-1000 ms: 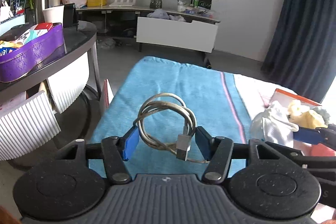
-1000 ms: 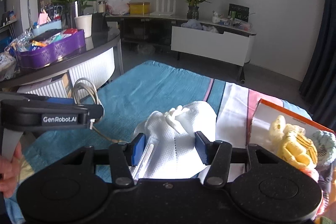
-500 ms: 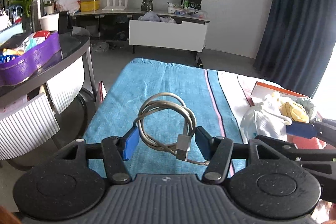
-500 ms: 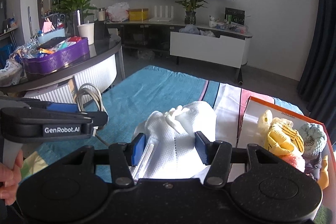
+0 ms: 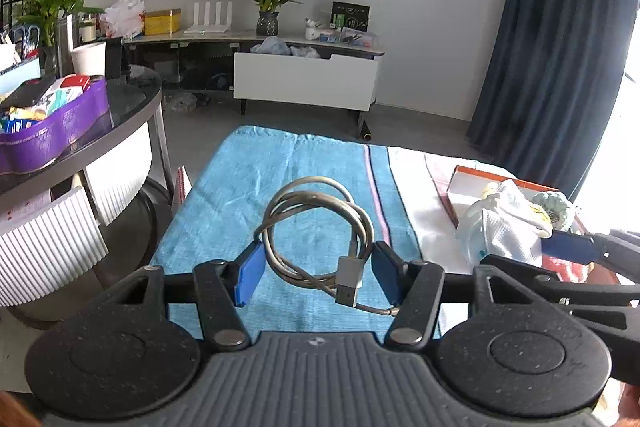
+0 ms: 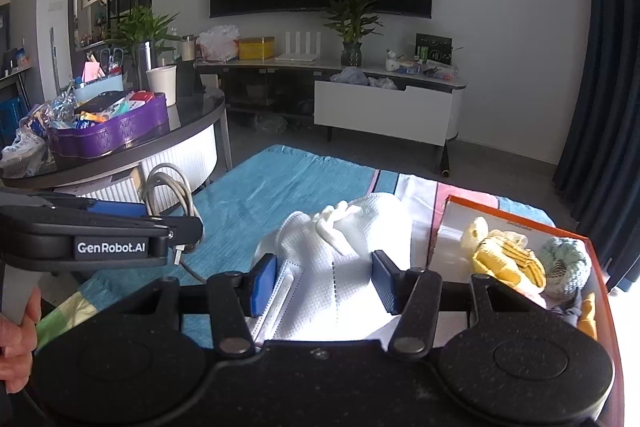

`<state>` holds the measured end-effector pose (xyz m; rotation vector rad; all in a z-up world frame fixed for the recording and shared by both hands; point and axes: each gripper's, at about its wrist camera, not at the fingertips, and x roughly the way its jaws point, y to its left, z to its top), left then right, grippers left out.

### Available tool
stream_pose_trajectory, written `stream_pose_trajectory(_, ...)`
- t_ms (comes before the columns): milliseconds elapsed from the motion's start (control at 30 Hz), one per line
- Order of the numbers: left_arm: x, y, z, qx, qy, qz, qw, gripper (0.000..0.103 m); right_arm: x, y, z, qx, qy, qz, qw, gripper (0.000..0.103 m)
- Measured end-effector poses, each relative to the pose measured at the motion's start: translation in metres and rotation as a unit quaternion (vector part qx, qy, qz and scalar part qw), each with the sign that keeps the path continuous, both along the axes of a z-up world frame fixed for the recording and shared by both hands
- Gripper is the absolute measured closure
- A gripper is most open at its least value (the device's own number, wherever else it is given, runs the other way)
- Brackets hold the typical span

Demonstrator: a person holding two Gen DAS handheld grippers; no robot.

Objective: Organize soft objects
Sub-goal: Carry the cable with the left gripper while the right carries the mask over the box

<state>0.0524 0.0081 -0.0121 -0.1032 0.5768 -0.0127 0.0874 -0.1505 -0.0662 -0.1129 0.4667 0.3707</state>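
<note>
My left gripper (image 5: 316, 273) is shut on a coiled grey USB cable (image 5: 320, 223) and holds it above the blue cloth (image 5: 256, 195). My right gripper (image 6: 325, 283) is shut on a white face mask (image 6: 348, 259) and holds it up beside the orange box (image 6: 516, 215). The box holds yellow (image 6: 504, 263) and pale blue (image 6: 564, 267) soft items. The mask also shows in the left wrist view (image 5: 504, 231), near the box (image 5: 472, 173). The left gripper with the cable shows at the left of the right wrist view (image 6: 168, 203).
A round dark table (image 5: 120, 131) with a purple tray (image 5: 52, 131) stands at the left. A TV bench (image 5: 308, 83) stands at the far wall, and a dark curtain (image 5: 560, 47) hangs at the right.
Both grippers have risen and moved right, toward the orange box, each keeping its hold. The mask now hangs closer to the box.
</note>
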Motion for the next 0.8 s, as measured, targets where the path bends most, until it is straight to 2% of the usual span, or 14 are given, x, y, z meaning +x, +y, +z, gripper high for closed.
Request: stream_pose_trajectory(800, -0.016, -0.024, 0.007, 0.005, -0.016, -0.039, 0.9991, 0.043, -0.029, -0.034, 0.011, 0.012, -0.021, -0.034, 0.999, 0.04)
